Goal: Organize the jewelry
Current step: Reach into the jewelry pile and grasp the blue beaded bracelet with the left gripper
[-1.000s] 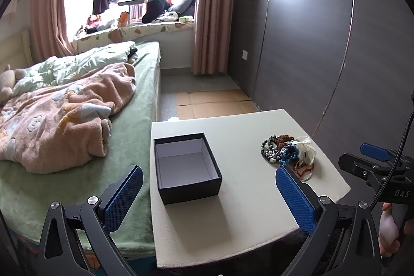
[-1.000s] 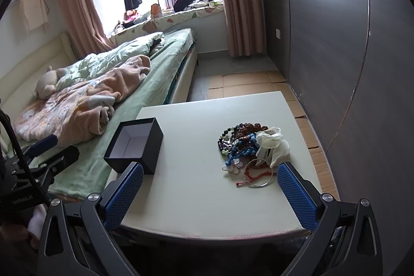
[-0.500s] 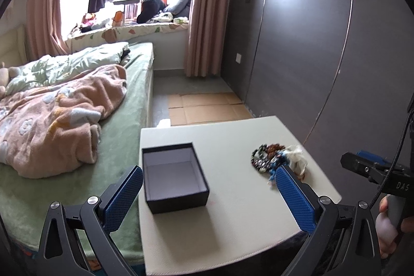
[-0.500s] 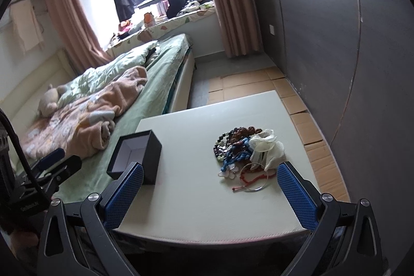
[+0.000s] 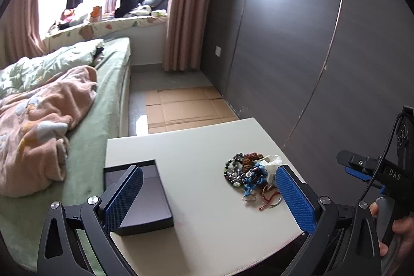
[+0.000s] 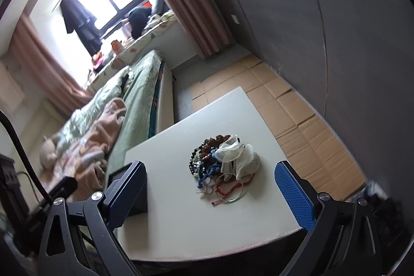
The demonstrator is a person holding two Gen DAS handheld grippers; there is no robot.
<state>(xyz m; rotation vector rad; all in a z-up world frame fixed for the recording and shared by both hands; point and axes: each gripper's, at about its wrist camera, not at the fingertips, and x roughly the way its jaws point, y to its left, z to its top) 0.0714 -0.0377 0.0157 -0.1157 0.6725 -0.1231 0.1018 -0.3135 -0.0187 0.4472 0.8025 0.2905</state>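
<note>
Holding my left gripper (image 5: 208, 197) spread and empty, I see the black box (image 5: 141, 198) just past its left finger, open with nothing visible inside. Right of it on the table (image 5: 196, 146), every piece sits in one tangled jewelry heap (image 6: 221, 164). My right gripper (image 6: 209, 195) hovers short of that heap, spread wide, gripping nothing. Sorting, I judge, hasn't begun; everything remains.

Daylit bedroom — bed (image 5: 103, 120), dark wall panels (image 5: 297, 43)
</note>
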